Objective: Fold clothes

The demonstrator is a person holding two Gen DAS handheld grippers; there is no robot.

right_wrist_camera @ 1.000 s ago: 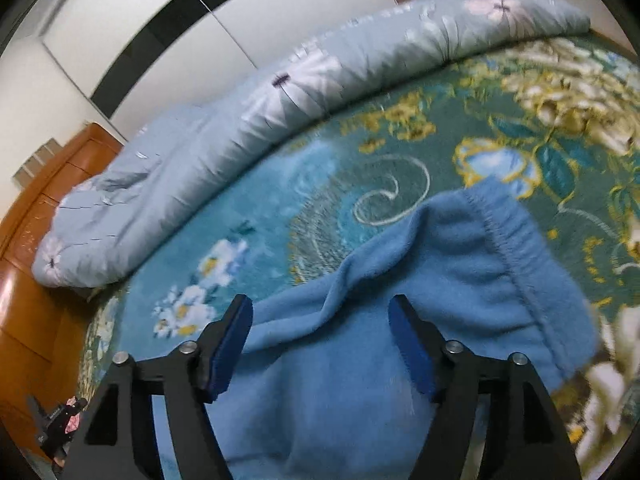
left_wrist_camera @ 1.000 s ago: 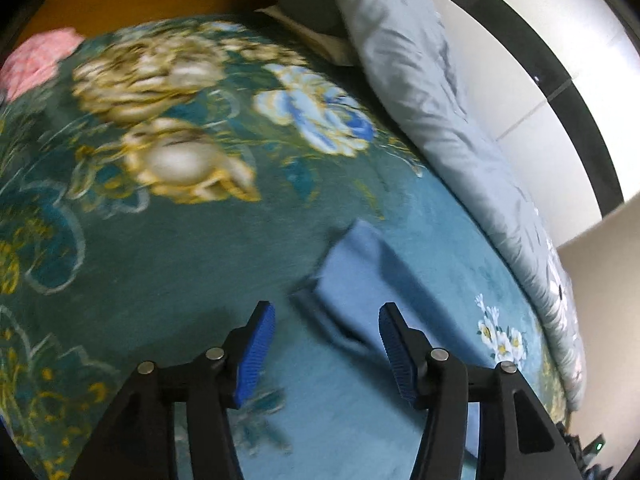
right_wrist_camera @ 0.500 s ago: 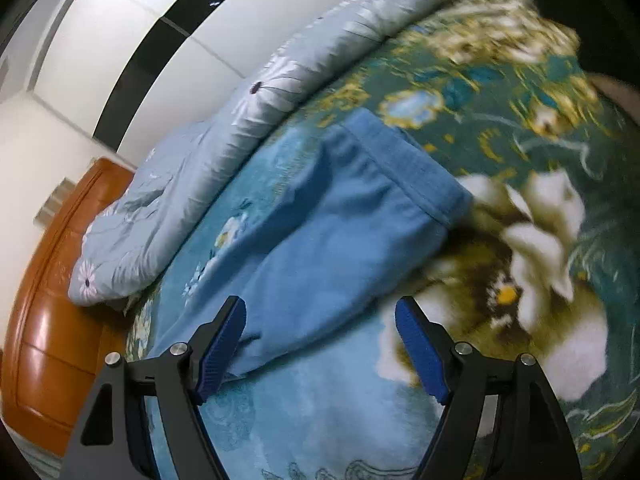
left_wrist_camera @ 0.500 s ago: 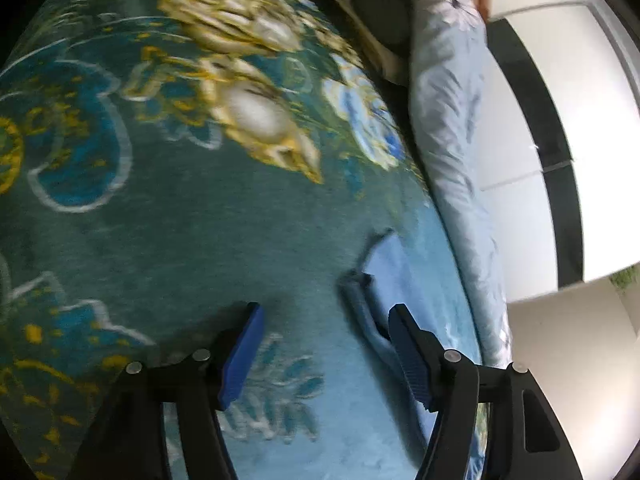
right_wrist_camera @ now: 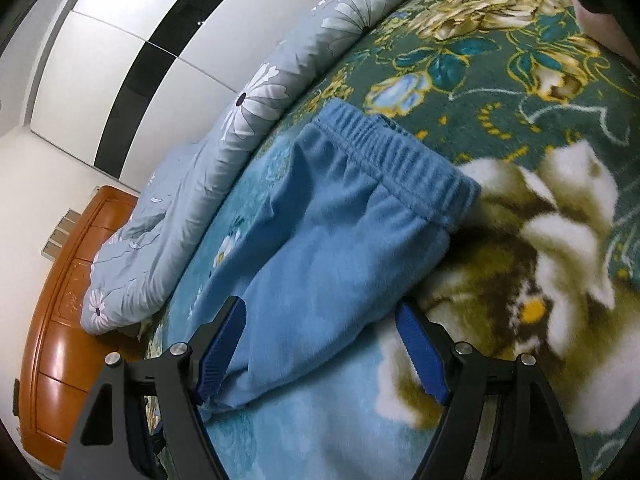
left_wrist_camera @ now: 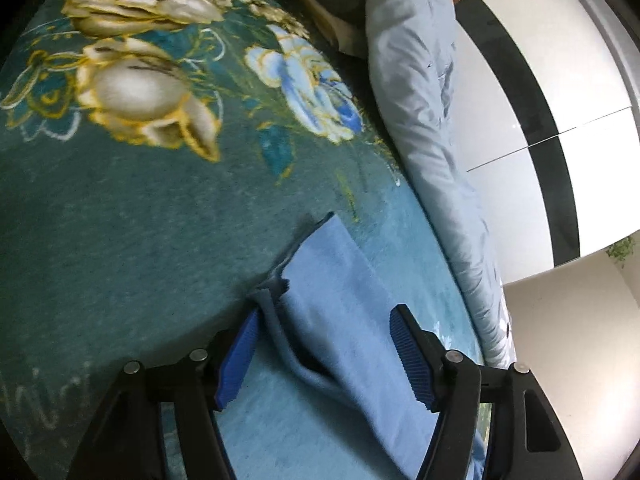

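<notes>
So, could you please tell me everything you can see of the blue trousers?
The trousers are plain mid-blue, of a soft, fleecy-looking cloth, with a gathered elastic waistband stitched along its length. They lie flat on the floral blanket, apparently folded lengthwise, legs running back towards the right gripper, whose open fingers straddle the cloth. In the left wrist view the far end shows layered edges; the open left gripper straddles it, one pad against the edge. The pale duvet lies apart.
</notes>
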